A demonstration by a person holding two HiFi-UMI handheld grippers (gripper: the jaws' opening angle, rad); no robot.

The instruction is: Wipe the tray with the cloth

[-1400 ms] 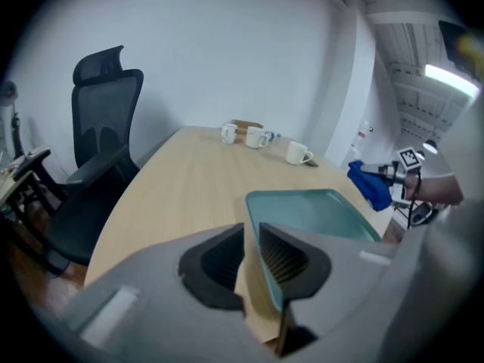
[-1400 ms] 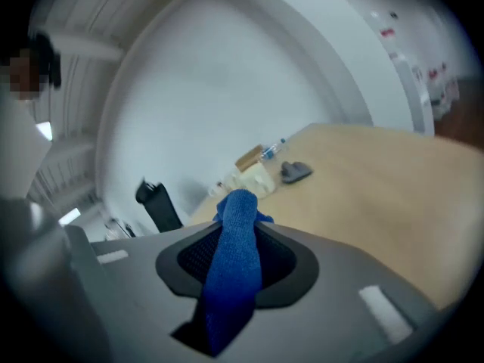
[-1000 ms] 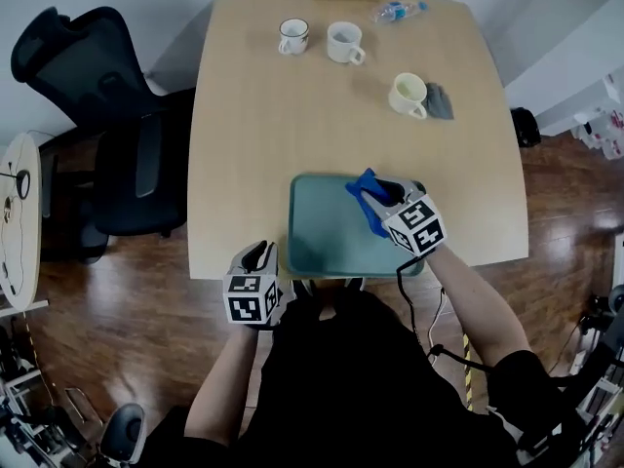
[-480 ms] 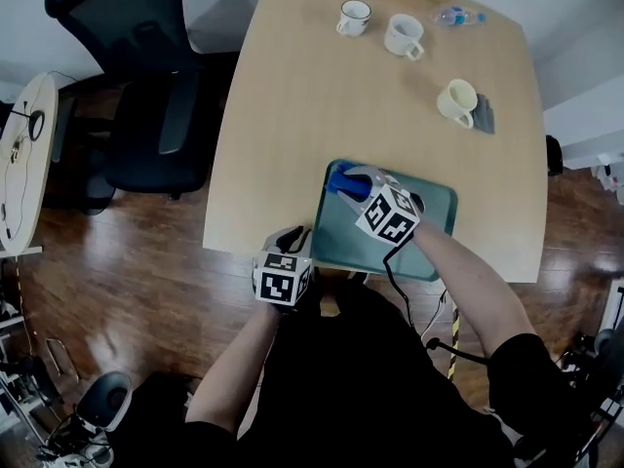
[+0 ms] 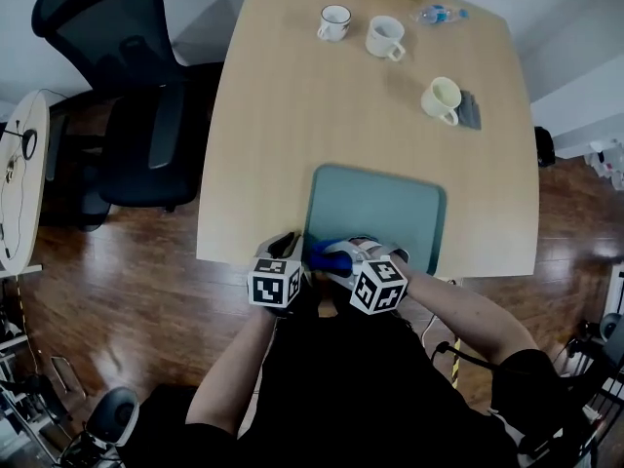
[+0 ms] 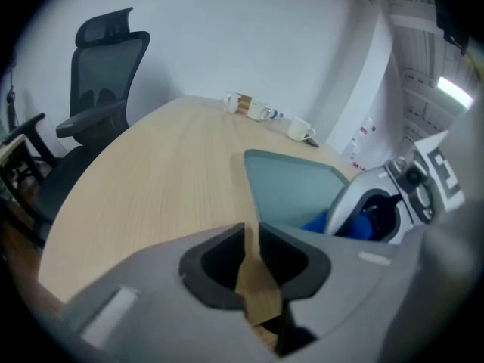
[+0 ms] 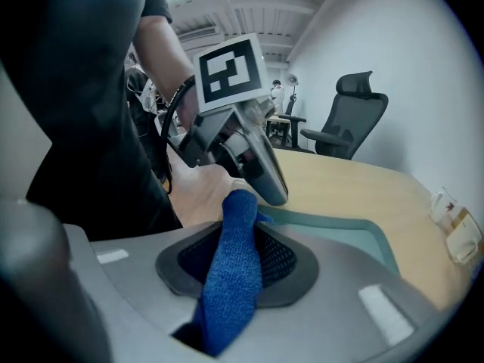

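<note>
Right gripper [image 5: 336, 256] is clamped on the blue cloth [image 7: 227, 286] at the near-left corner of the tray [image 5: 380, 213]. Left gripper [image 5: 288, 243] sits just beside it at the table [image 5: 273, 115] edge, jaws slightly apart and empty. Risk: the two grippers knock together in that tight corner, or a push shoves the unheld tray, which lies right at the table's near edge, so it could slide or tip off. Open room is the bare tray surface and the table beyond; the cups [image 5: 385, 37] are well apart.
</note>
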